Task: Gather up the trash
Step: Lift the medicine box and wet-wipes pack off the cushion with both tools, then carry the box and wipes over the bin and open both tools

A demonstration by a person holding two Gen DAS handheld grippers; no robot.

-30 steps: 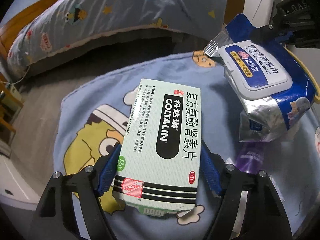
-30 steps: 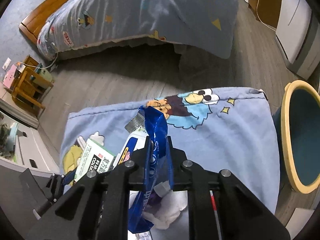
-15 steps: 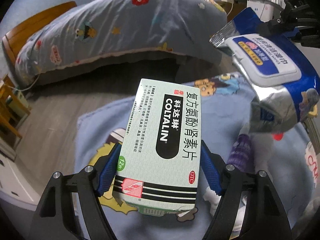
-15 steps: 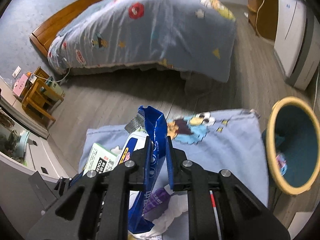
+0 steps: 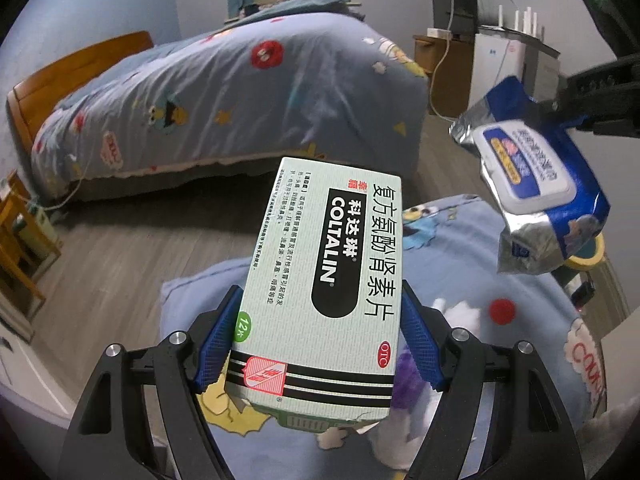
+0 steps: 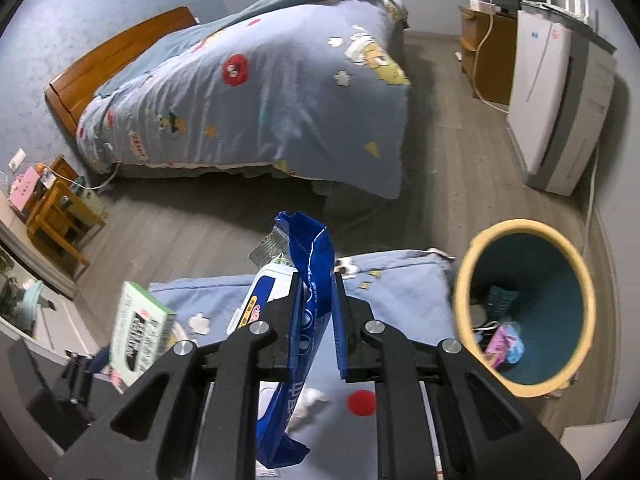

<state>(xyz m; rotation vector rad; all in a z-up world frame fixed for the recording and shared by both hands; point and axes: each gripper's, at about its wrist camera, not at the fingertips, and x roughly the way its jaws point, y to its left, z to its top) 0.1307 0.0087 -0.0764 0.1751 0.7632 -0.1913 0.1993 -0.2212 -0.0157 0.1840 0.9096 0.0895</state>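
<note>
Medicine box clamped in left claw; right claw pinches wipes pack.

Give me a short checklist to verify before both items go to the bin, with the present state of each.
1. Left gripper clamps the medicine box on both sides: ok.
2. Right gripper pinches the wipes pack: ok, but only by its thin edge.
3. Pack hangs free of the box: ok.
4. Bin open and in view at right: ok.
5. Room left in the bin: ok, only a little trash at the bottom.
6. Box empty: cannot tell.
</note>
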